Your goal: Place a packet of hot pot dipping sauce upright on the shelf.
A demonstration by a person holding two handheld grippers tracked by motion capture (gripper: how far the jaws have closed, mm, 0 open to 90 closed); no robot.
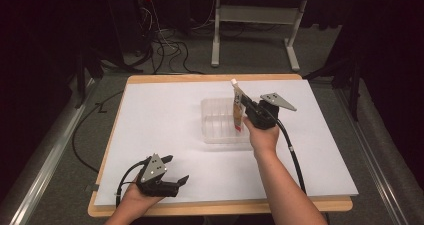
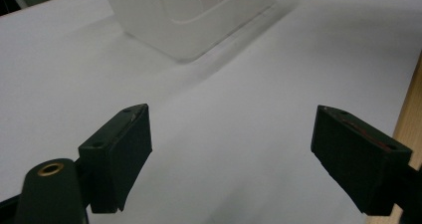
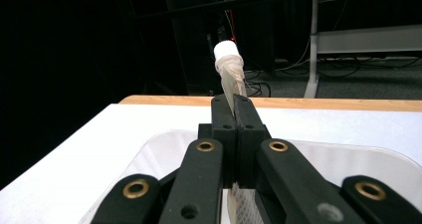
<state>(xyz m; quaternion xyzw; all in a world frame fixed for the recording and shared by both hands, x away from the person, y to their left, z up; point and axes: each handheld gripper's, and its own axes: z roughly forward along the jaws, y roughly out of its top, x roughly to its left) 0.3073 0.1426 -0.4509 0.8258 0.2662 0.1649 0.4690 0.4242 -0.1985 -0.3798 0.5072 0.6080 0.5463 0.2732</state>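
Tube point(image 1: 237, 106) upright, cap topmost

Translucent frosted plastic bin point(image 1: 220, 130); matt white paper sheet point(image 1: 165, 130) over pale wood table point(image 1: 210, 77); tube point(image 1: 238, 107) glossy, white plastic cap at 12 o'clock.

dark room; grey carpet point(image 1: 60, 150), cables point(image 1: 167, 47), white desk frame point(image 1: 255, 15)

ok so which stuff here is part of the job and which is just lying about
In the job:
- tube, held upright, cap up
- right gripper, shut on it
- clear bin below

Lying about:
- left gripper, open, idle
- cables on the floor
- far table frame
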